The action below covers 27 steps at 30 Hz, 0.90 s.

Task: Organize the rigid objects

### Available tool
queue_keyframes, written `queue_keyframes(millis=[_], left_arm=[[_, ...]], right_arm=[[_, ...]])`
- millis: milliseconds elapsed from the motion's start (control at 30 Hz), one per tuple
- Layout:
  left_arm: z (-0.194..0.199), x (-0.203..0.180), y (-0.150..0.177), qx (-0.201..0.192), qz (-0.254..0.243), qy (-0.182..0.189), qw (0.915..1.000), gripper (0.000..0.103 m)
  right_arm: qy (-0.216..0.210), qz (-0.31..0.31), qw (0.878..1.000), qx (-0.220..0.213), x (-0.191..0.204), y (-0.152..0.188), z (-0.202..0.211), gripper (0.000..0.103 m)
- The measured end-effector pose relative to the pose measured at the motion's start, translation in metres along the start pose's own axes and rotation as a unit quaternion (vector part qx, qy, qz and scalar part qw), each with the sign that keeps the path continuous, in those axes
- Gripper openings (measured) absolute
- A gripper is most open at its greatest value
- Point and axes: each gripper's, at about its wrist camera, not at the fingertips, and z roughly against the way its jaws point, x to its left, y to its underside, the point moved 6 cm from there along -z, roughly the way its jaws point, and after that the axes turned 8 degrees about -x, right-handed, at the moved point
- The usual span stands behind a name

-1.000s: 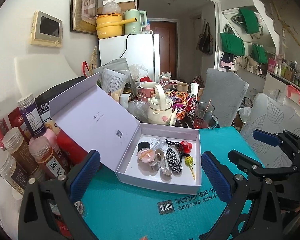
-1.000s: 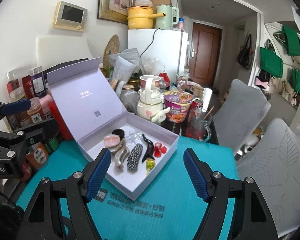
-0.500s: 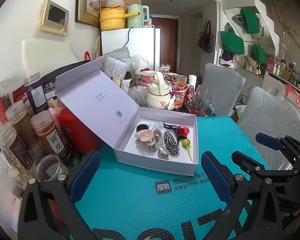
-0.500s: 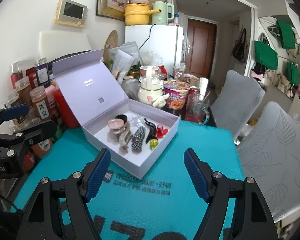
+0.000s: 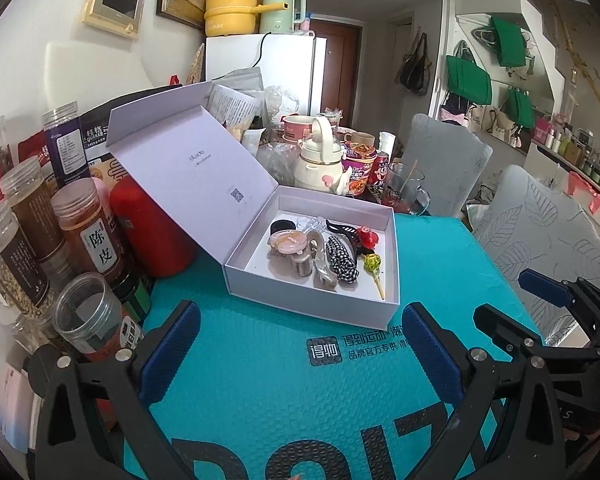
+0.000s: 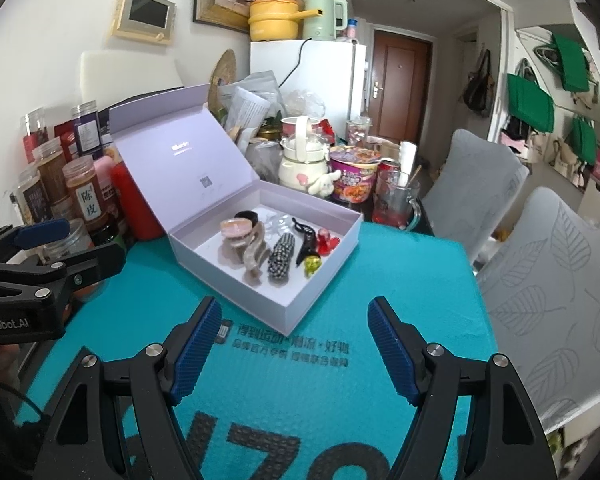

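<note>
An open lilac box is seen resting on the teal mat that covers the tabletop, its lid tilted back toward the jars and a red bottle along the wall. Inside the box, several small things are gathered: a round pink case, a beige hair claw, a black-and-white checked clip, a black clip, a red piece and a yellow-green lollipop. The left gripper is held above the mat just short of the box's near wall, its jaws spread wide with nothing between them. The right gripper is likewise kept wide and empty, with the box's near corner lying just ahead of it and slightly to its left. Neither gripper is touching the box. Behind the box a cream teapot, a noodle cup and a glass mug are crowded together.
</note>
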Motion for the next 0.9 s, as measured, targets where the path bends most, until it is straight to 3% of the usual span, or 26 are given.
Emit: queue_keyframes(millis=[900], left_arm=[[-0.0061, 0.0009, 0.0026, 0.020, -0.005, -0.005, 0.9998, 0.103]], right_arm=[[-0.001, 0.003, 1.000, 0.006, 0.0010, 0.0015, -0.0054, 0.077]])
